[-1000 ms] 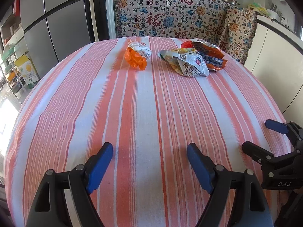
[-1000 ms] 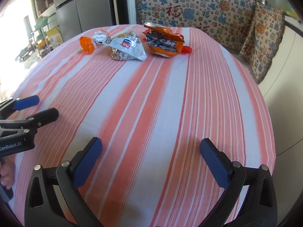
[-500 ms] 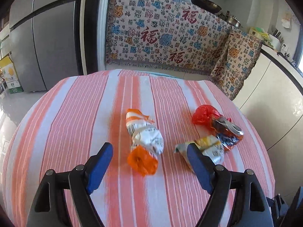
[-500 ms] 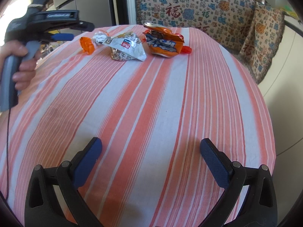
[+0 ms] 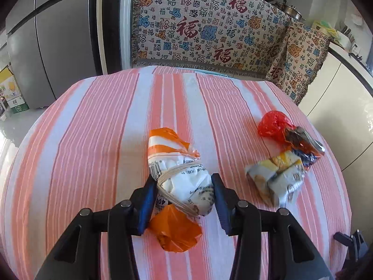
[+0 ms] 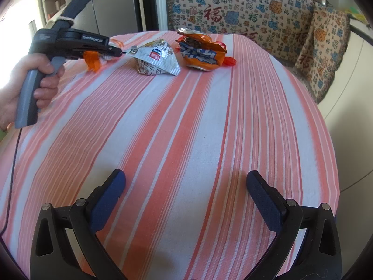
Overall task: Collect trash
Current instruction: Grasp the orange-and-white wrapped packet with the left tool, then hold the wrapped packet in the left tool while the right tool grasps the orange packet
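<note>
Table (image 5: 93,151): round, pink-and-white striped cloth; fills the lower part of both views.

Trash, three items, all on the cloth:
- Bundle (image 5: 184,179): white and orange wrapper tied with rubber bands, centre of the left wrist view, orange tail toward the camera.
- Silver packet (image 6: 156,58): crumpled, upper centre of the right wrist view, just beside the bundle.
- Orange bag (image 6: 202,53): crushed, touching a red scrap (image 5: 272,123) at its far end; upper centre-right of the right wrist view.

Left gripper (image 5: 184,198): fingers on either side of the bundle's white middle, pads at or against its sides. Whether it is squeezing yet, or the bundle is off the cloth, cannot be told.

Right gripper (image 6: 185,186): spread wide, holding nothing, over bare cloth at the bottom of its view, well apart from the trash.

No bin or bag for the trash in view.

Progress, judged: early. First pickup in hand; nothing collected; silver packet and orange bag untouched.
</note>
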